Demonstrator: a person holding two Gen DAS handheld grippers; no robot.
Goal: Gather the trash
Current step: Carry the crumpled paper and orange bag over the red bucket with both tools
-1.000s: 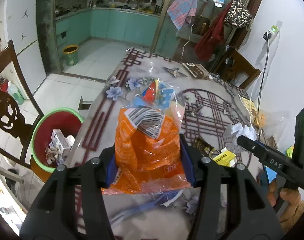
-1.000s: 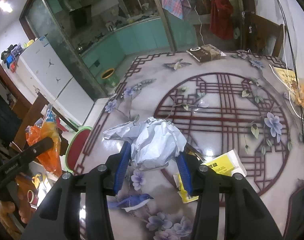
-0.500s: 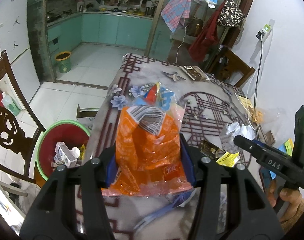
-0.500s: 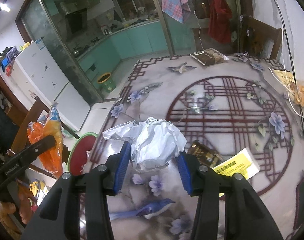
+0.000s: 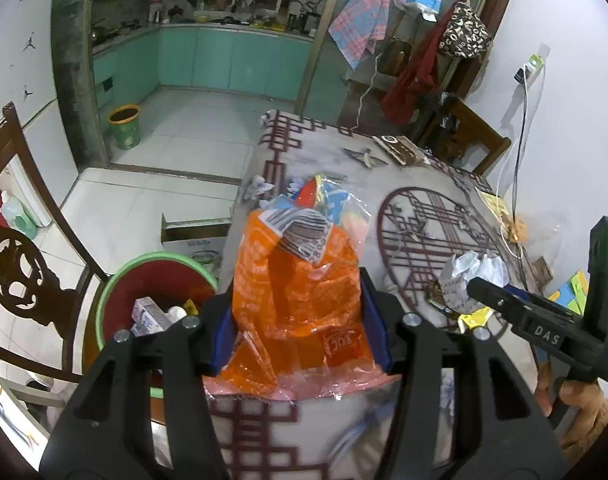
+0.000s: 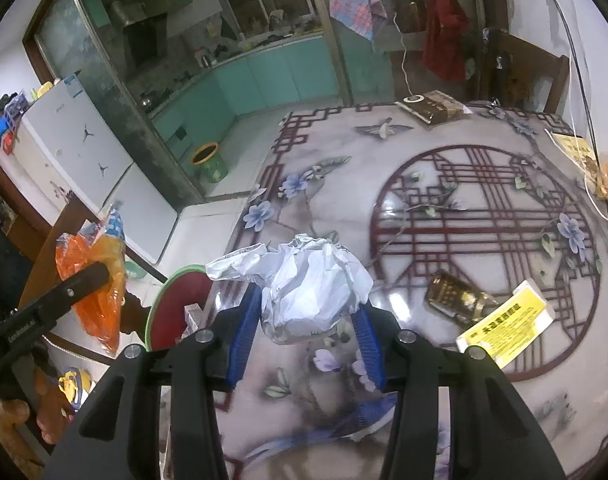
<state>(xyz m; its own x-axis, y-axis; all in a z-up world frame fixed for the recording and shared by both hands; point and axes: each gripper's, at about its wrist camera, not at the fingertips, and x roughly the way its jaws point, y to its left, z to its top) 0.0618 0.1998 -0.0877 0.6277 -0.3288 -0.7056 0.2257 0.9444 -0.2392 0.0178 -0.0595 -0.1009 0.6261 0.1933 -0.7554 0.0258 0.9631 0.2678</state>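
My left gripper (image 5: 299, 324) is shut on an orange plastic snack bag (image 5: 299, 280) and holds it above the table's left edge, right of the bin. The bag also shows in the right wrist view (image 6: 91, 280). My right gripper (image 6: 308, 332) is shut on a crumpled white paper ball (image 6: 312, 280), held above the table near its left edge; it also shows in the left wrist view (image 5: 472, 272). A red bin with a green rim (image 5: 143, 280) stands on the floor beside the table and holds several scraps. It also shows in the right wrist view (image 6: 175, 300).
A dark gold wrapper (image 6: 456, 300) and a yellow packet (image 6: 508, 324) lie on the patterned table (image 6: 464, 208). A wooden chair (image 5: 19, 264) stands left of the bin. A cardboard box (image 5: 195, 236) lies on the floor behind the bin. A book (image 6: 432, 104) lies at the far edge.
Both grippers have pulled back toward the table's near left edge with their loads still held. The bin now sits closer under the left gripper's view.
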